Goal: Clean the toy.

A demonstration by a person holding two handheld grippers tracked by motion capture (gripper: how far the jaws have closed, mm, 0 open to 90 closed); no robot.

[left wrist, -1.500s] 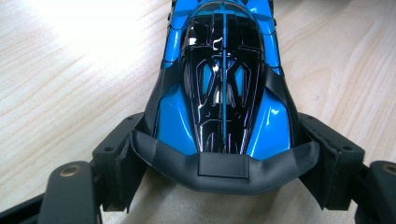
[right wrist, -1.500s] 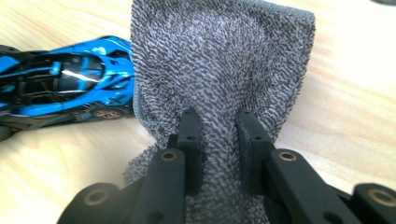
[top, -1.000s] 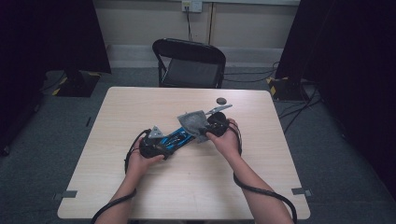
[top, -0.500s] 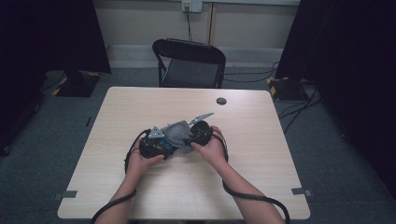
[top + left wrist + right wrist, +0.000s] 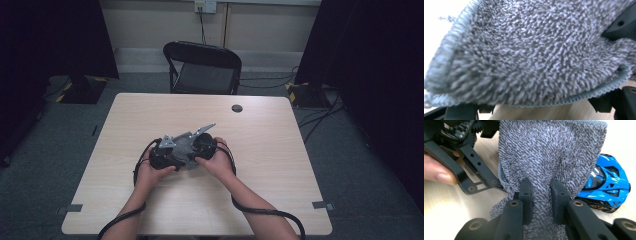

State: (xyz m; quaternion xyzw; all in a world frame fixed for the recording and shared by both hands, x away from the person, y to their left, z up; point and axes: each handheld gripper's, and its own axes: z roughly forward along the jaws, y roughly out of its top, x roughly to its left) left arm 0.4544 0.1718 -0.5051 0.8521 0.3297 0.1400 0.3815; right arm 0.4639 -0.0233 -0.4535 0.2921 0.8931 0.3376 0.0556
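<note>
Overhead, 2 hands bring the left gripper (image 5: 162,156) and the right gripper (image 5: 202,145) together near the middle of the tabletop (image 5: 270,150), the grey cloth (image 5: 181,150) bunched between them; a small dark disc (image 5: 237,108) lies well apart toward the far edge. Next, the left gripper view has the cloth (image 5: 529,52) draped close across the lens, so I cannot tell how its fingers stand. Lastly, the right gripper view shows the fingers (image 5: 526,195) clamped on a fold of cloth (image 5: 549,152), a blue toy car (image 5: 609,185) just beside it.
</note>
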